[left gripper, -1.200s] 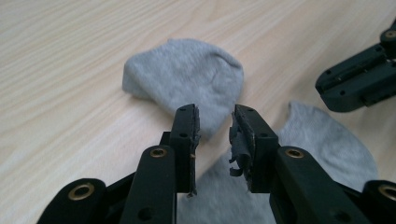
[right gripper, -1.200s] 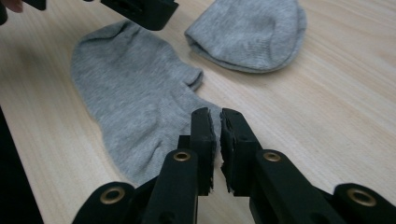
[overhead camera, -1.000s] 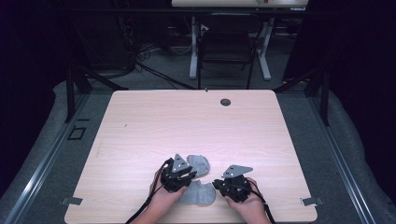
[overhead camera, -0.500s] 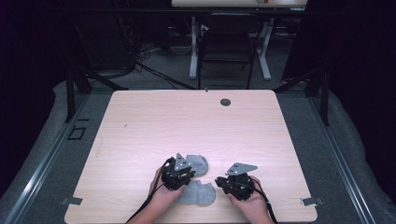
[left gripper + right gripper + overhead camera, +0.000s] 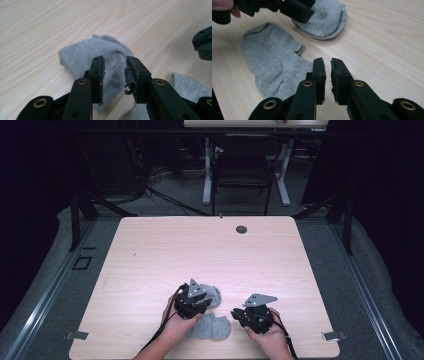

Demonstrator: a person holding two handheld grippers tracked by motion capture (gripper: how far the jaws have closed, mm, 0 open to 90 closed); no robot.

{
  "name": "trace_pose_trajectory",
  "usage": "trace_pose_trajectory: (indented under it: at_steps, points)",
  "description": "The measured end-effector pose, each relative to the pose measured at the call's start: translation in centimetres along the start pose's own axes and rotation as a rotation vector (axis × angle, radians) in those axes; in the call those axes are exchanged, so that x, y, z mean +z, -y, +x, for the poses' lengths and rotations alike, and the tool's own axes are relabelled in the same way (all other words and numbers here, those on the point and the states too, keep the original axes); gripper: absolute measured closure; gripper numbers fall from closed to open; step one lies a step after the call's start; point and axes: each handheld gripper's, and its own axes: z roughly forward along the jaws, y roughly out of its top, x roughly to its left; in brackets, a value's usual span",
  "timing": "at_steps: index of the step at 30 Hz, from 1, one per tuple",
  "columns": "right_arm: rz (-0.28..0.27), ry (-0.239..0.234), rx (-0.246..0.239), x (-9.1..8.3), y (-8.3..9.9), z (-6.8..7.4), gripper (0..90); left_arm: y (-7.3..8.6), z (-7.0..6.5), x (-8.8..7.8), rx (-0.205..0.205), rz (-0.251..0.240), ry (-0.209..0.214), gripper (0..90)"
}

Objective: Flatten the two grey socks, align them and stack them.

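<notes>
Two grey ankle socks lie near the table's front edge. One sock is folded over, and my left gripper hovers open right over it, its jaws straddling the cloth without pinching it. The other sock lies flat just in front, its edge also seen past the left jaws. My right gripper sits low beside the flat sock's right end. Only a narrow gap parts its jaws, and nothing is between them.
The light wooden table has a dark round cable hole at the back. Its front edge runs close under both hands. Beyond the table stand desk legs and cables on a grey floor.
My right gripper has drawn back to the right, away from the flat sock. The left gripper has stayed over the folded sock.
</notes>
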Motion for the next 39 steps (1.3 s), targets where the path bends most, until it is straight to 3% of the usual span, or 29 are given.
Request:
trace_pose_trajectory:
  at_steps: [5,13,17,22,24,32,39]
  points:
    - [-0.012,0.001,0.014,-0.2,0.0,-0.2,81.2,-0.2,-0.8,1.2,0.013,0.028,-0.004,66.2]
    - [-0.016,0.005,0.017,-0.3,0.0,-0.4,81.3,0.1,-1.0,1.8,0.047,0.061,-0.015,86.7]
    - [-0.018,0.007,0.012,-0.1,-0.1,-0.3,81.3,0.1,-1.2,1.4,0.057,0.06,-0.009,88.8]
    - [-0.017,0.016,-0.02,0.2,-1.0,0.0,85.6,-0.3,-1.1,0.3,0.055,0.014,-0.006,89.1]
    - [-0.023,0.01,-0.008,0.5,-1.6,-0.1,89.7,-0.4,-0.9,-0.4,0.058,-0.006,-0.007,89.1]
    - [0.004,0.028,-0.039,2.9,-2.8,0.0,90.0,-0.5,0.2,-1.8,0.002,-0.056,0.002,89.2]
    - [-0.012,0.014,-0.031,4.5,-4.6,-0.3,90.0,-0.7,0.4,-2.6,-0.011,-0.087,0.003,89.2]
